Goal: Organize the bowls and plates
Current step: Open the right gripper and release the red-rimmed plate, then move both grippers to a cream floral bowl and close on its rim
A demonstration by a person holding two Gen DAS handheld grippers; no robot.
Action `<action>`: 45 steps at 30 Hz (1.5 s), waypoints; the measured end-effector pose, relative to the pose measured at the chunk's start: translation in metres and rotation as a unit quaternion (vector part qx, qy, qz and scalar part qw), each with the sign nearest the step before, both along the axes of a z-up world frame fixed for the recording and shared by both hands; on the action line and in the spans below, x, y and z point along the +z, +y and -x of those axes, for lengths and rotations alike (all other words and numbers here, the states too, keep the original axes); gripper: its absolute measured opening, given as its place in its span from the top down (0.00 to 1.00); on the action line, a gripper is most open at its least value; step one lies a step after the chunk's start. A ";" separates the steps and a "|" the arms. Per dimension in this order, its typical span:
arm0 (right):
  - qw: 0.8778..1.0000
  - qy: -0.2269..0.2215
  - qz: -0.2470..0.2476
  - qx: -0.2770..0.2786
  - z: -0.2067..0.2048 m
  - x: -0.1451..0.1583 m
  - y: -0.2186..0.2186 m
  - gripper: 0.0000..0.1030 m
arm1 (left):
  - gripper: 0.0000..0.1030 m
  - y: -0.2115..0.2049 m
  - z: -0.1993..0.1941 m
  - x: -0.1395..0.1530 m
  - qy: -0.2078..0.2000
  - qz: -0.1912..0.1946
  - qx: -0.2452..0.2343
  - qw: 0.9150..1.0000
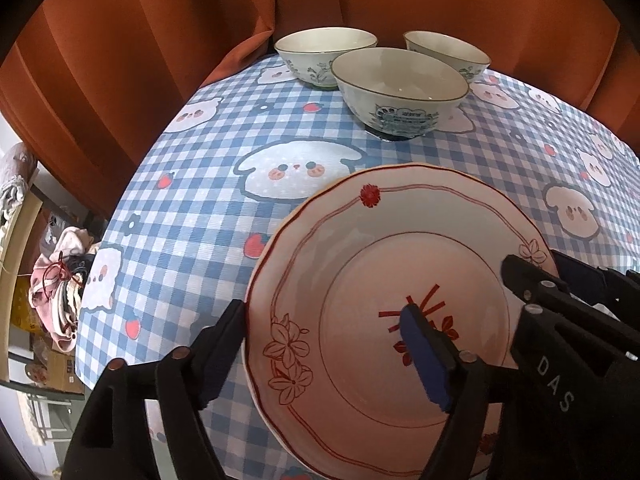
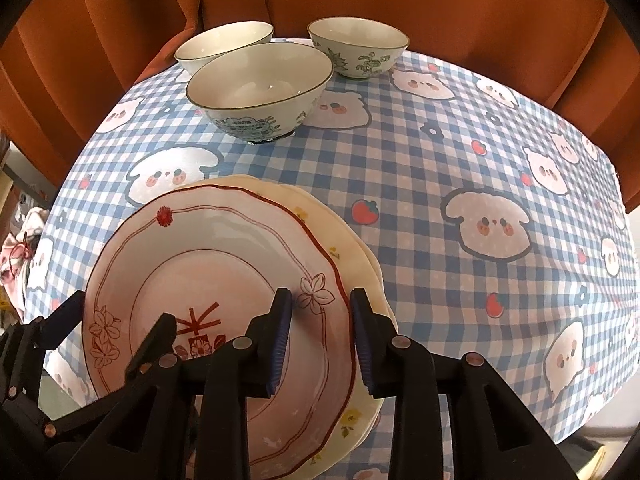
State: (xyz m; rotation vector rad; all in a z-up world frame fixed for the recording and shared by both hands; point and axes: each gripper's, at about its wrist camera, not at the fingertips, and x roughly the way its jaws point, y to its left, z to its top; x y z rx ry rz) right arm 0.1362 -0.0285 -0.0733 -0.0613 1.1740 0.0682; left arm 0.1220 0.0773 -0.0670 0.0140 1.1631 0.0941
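Note:
A pink plate (image 1: 360, 256) (image 2: 224, 248) with red line flowers lies on top of a cream plate (image 2: 352, 248) with yellow flowers, on the near left of the checked tablecloth. My left gripper (image 1: 324, 344) (image 2: 116, 320) stands open and straddles the pink plate's left rim, one finger outside it and one over the plate's centre. My right gripper (image 2: 322, 336) (image 1: 548, 268) straddles the right rim with a narrow gap, its blue pads (image 2: 280, 340) not pressing on it. Three white bowls with green patterns (image 1: 400, 84) (image 2: 260, 84), (image 1: 326, 52) (image 2: 224, 44), (image 1: 446, 52) (image 2: 358, 46) stand apart at the table's far edge.
The blue-and-white checked tablecloth (image 2: 440, 168) with cartoon animals covers the table. An orange curtain (image 1: 160, 40) hangs close behind the bowls. Left of the table's edge stands a chair (image 1: 24, 208) with heaped cloth and bags (image 1: 64, 280).

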 end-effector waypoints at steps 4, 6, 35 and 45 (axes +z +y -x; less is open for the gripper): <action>1.000 0.003 -0.008 0.006 0.001 0.000 0.002 0.46 | 0.10 -0.001 0.002 -0.002 0.004 0.008 -0.006 1.000; 1.000 0.009 -0.012 0.009 0.004 -0.001 0.003 0.41 | 0.09 0.001 0.003 -0.002 0.009 0.018 -0.007 1.000; 0.996 -0.077 -0.033 0.018 -0.111 0.073 -0.009 0.39 | 0.13 -0.004 -0.125 0.061 -0.072 0.011 0.002 0.997; 0.997 -0.062 -0.040 0.016 -0.166 0.043 -0.009 0.39 | 0.37 0.002 -0.173 0.024 -0.048 0.021 0.022 0.998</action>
